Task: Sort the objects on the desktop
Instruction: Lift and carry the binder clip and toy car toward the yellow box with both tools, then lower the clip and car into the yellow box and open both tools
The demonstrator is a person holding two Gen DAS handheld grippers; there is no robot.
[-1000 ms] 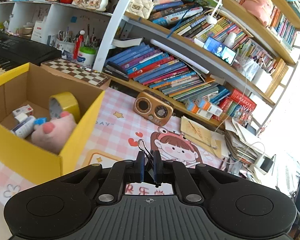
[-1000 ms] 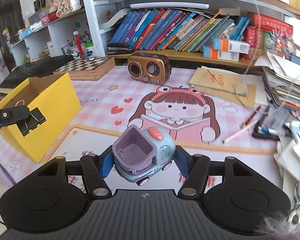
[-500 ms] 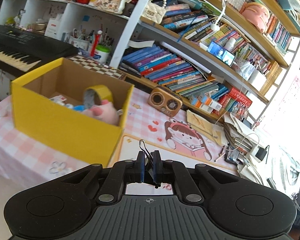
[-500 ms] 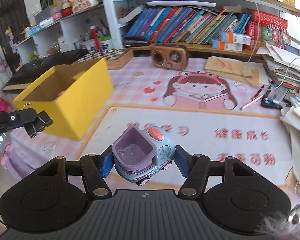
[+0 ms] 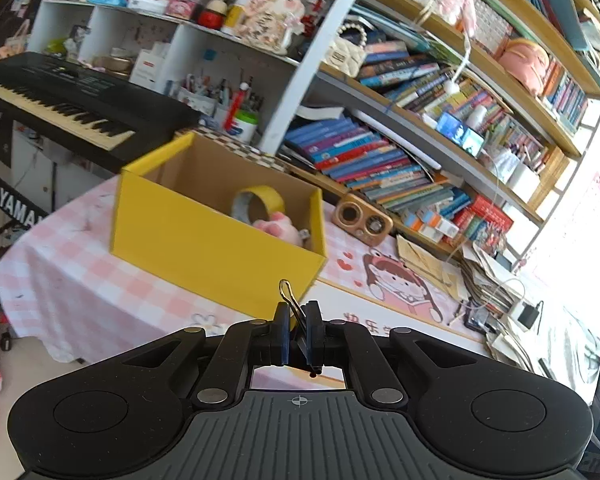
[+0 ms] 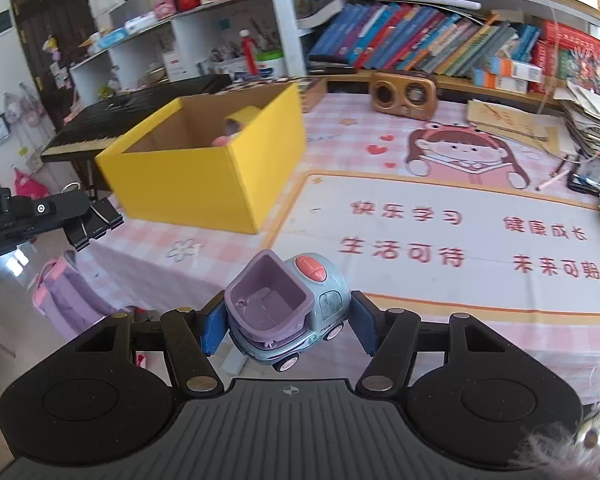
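Two grippers, both loaded. Left gripper [image 5: 298, 334] is clamped tight on a black binder clip [image 5: 290, 300], wire loop sticking up betw. the pads; from the right wrist view the clip [image 6: 94, 222] hangs off the table's left edge, over floor. Right gripper [image 6: 288, 326] grips a toy car [image 6: 290, 316], pale blue w/ purple tub and pink button, pads on both sides, held above the near table edge.

Room: the printed desk mat [image 6: 440, 236] is bare across its middle, plenty of space there. Checked pink tablecloth [image 5: 80, 280] drops off at the near-left corner.

Yellow box [image 5: 204, 240] sits open-topped on the cloth, just left of the mat, ahead of both grippers. Inside: yellow tape roll [image 5: 258, 206] upright, pink plush [image 5: 278, 226] beside it against the right wall; rest of the inside is hidden by the front wall.

Around: small brown radio [image 6: 404, 94] behind the mat near the shelf; books [image 5: 364, 160] on the shelf; paper stacks [image 6: 588, 120] along the right edge; keyboard [image 5: 60, 96] left of the table, beyond the box.
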